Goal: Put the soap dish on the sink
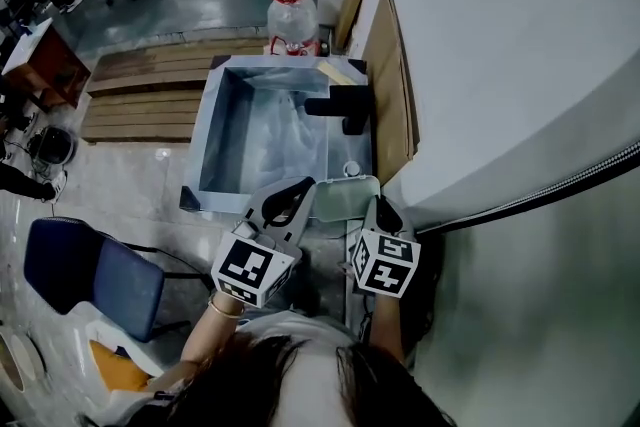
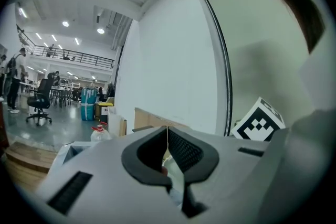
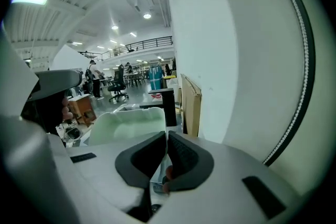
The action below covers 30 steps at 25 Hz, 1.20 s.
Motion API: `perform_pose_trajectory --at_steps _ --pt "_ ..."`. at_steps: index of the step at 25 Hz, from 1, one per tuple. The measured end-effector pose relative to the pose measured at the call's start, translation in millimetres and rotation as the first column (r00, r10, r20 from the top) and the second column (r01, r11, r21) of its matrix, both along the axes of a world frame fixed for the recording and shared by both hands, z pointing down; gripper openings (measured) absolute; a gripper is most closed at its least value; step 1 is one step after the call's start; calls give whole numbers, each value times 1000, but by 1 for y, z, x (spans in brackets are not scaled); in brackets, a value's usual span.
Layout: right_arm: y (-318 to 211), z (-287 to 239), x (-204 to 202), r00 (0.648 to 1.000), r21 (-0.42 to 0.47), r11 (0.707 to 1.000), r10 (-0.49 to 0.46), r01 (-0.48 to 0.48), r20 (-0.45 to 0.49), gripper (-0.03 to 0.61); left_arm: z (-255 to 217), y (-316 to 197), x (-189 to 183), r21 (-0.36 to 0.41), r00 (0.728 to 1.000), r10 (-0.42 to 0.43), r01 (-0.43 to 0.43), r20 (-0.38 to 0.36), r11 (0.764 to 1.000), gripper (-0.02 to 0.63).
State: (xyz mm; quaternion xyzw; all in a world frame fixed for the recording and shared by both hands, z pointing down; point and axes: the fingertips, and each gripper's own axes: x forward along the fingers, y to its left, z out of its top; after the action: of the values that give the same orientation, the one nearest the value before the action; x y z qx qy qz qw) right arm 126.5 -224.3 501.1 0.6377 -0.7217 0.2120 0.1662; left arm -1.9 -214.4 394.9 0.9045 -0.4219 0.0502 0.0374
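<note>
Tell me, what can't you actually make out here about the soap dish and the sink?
- Whether the soap dish rests on the sink rim or hangs above it: in the head view, the left gripper and right gripper cover its ends.
- Most of the dish in the left gripper view: that gripper's own body blocks it.
- The sink's drain: in the head view, the basin floor is dim and glary.

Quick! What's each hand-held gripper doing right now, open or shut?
Left hand-held gripper: shut, pinching a pale edge, most likely the soap dish.
Right hand-held gripper: shut on the soap dish's rim.
</note>
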Motion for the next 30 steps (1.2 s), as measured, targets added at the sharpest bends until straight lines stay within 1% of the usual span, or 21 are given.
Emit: perform_pose_trajectory --at_steps 10,17,22,30 --pt "-16 36 -3 998 -82 996 17 -21 -53 34 8 -24 -1 -20 999 38 -37 3 999 9" --pt "-25 59 -6 995 -124 992 15 -27 -101 34 14 -37 -5 -31 998 59 -59 12 998 9" --pt "-28 80 -9 993 -173 985 1 -21 -115 34 19 -47 -9 -45 998 63 -63 10 997 9" --pt "-35 105 -12 991 -205 979 -6 -22 -134 34 30 -62 -13 -67 998 70 -69 9 995 9"
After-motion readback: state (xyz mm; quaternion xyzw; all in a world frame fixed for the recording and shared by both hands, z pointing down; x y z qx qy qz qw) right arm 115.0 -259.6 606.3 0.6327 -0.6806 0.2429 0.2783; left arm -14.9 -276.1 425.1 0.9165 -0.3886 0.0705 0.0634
